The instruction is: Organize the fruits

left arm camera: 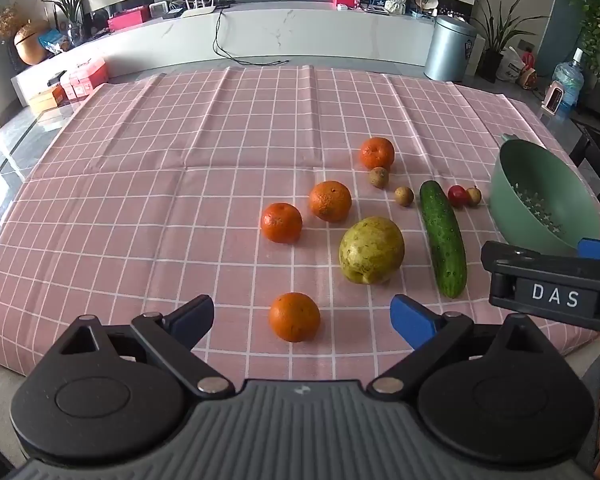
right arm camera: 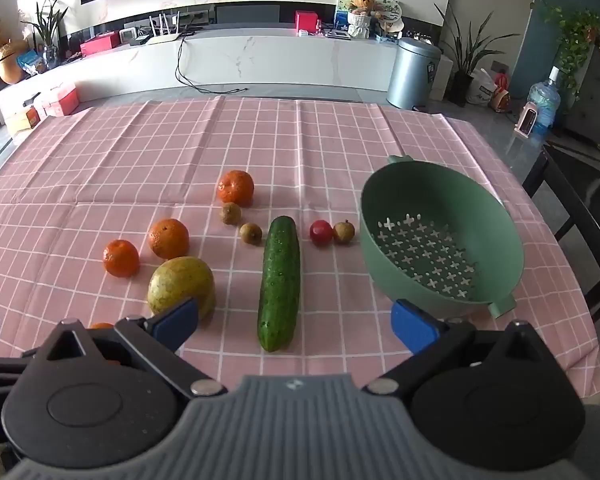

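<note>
Several oranges lie on the pink checked cloth (left arm camera: pixel 140 184); the nearest orange (left arm camera: pixel 294 317) sits between the fingers of my open left gripper (left arm camera: pixel 304 320). A yellow-green pear (left arm camera: pixel 371 249) (right arm camera: pixel 181 286), a cucumber (left arm camera: pixel 443 236) (right arm camera: pixel 280 280), small brown fruits (right arm camera: pixel 230 213) and a red fruit (right arm camera: pixel 321 232) lie mid-table. An empty green colander (right arm camera: pixel 440 240) (left arm camera: pixel 540 196) stands at the right. My right gripper (right arm camera: pixel 294 322) is open and empty, just before the cucumber's near end.
The cloth (right arm camera: pixel 100 160) ends near the table's right edge, where a dark chair (right arm camera: pixel 580 216) stands. A white cabinet (right arm camera: pixel 260 60), a metal bin (right arm camera: pixel 414 72) and plants (right arm camera: pixel 468 56) are beyond the table.
</note>
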Demonstrator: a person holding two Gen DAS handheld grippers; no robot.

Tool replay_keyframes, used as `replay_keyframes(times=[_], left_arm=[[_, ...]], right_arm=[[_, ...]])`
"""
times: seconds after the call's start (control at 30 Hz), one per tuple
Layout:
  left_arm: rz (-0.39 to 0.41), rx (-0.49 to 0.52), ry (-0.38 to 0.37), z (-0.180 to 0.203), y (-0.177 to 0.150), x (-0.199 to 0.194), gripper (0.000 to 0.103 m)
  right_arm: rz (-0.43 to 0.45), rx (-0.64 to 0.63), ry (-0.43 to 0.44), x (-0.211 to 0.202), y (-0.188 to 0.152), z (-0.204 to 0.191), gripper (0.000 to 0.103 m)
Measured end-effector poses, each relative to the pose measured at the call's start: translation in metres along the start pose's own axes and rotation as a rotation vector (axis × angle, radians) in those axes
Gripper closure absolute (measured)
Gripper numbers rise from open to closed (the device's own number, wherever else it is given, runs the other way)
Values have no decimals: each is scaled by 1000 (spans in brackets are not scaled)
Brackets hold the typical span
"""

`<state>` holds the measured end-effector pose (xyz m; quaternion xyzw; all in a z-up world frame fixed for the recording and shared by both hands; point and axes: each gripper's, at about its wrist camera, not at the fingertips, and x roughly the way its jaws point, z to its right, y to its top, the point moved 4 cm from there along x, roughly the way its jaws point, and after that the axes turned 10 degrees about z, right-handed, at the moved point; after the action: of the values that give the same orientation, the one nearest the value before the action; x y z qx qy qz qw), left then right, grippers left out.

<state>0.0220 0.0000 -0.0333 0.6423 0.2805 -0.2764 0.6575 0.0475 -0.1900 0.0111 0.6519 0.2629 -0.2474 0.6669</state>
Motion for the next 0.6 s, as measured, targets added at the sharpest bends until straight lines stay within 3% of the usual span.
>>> replay_keyframes(times=[0.3,0.33,0.6], left_arm=[[1,-10,-31,-12,4,0,0],[18,-1,14,-14,3,-5,0],[25,-26,22,-8,4,-5,0]], right_arm=[[-13,8,25,-1,-3,-1,4],[-12,8,26,-1,-3,-2,4],[-6,2,29,-1,-4,-3,4]])
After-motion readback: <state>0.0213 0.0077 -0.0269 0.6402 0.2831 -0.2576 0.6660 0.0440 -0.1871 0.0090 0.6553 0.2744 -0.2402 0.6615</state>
